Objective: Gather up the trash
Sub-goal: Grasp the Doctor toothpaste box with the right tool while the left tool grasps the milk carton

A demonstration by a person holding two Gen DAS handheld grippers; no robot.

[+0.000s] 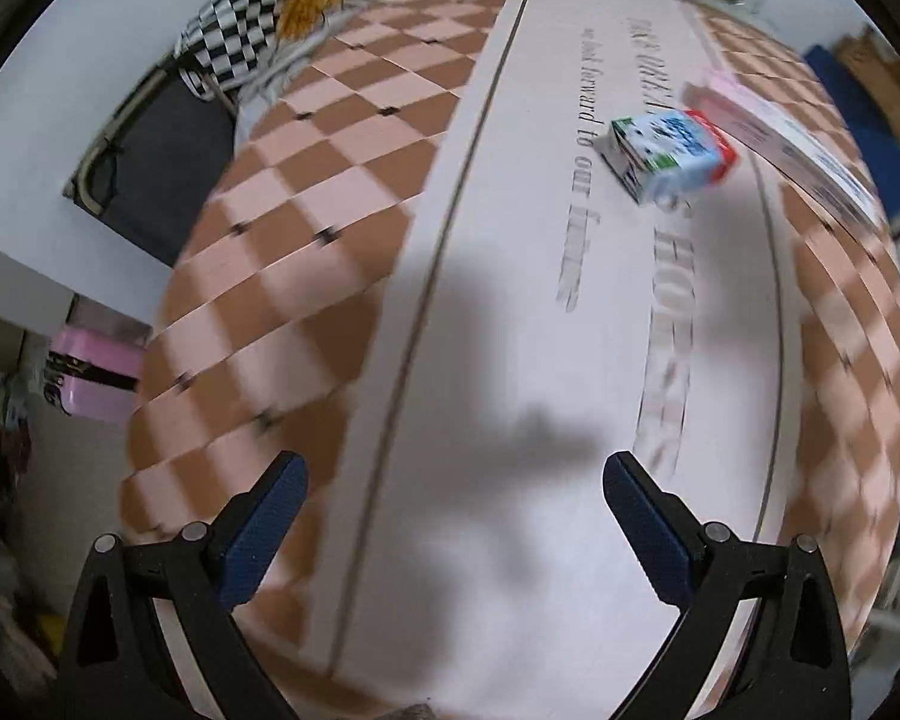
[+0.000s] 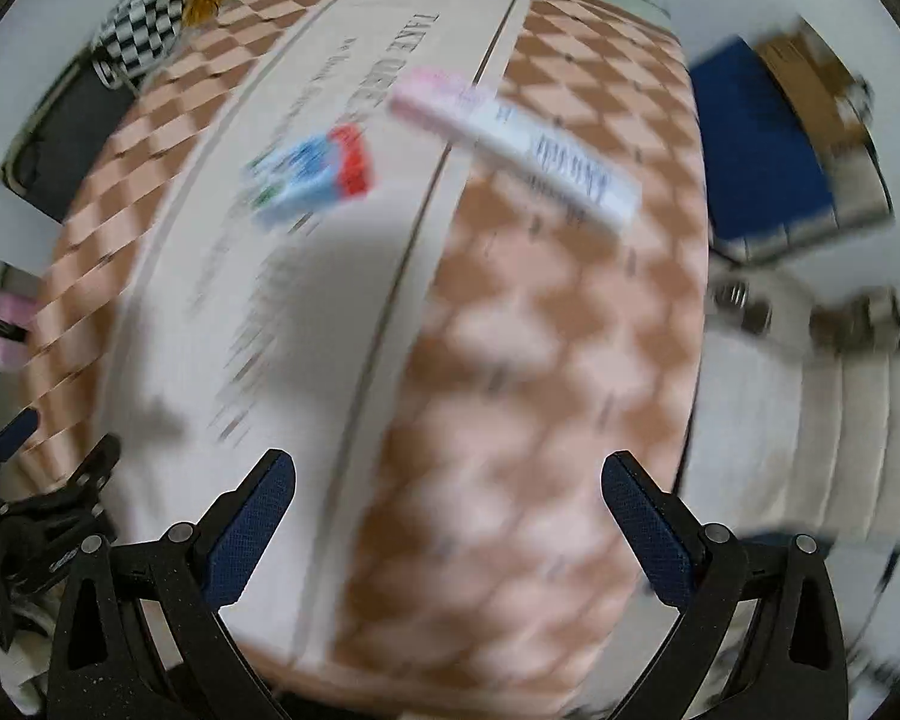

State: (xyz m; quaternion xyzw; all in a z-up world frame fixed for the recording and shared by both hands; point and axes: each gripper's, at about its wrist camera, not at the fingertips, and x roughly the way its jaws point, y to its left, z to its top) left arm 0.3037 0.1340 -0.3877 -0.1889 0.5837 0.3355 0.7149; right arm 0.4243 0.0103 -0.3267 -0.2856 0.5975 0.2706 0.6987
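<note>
The desk (image 1: pixel 342 252) under its checked cloth lies bare across the whole near half, so both grippers have open room ahead. The left gripper (image 1: pixel 455 483) and right gripper (image 2: pixel 449 480) both stand with fingers wide apart and nothing between them. Only two things stand in the way, at the far side: a small carton (image 1: pixel 669 153) and, just beside it, a long pink box (image 1: pixel 780 138). The desk's left side is free
</note>
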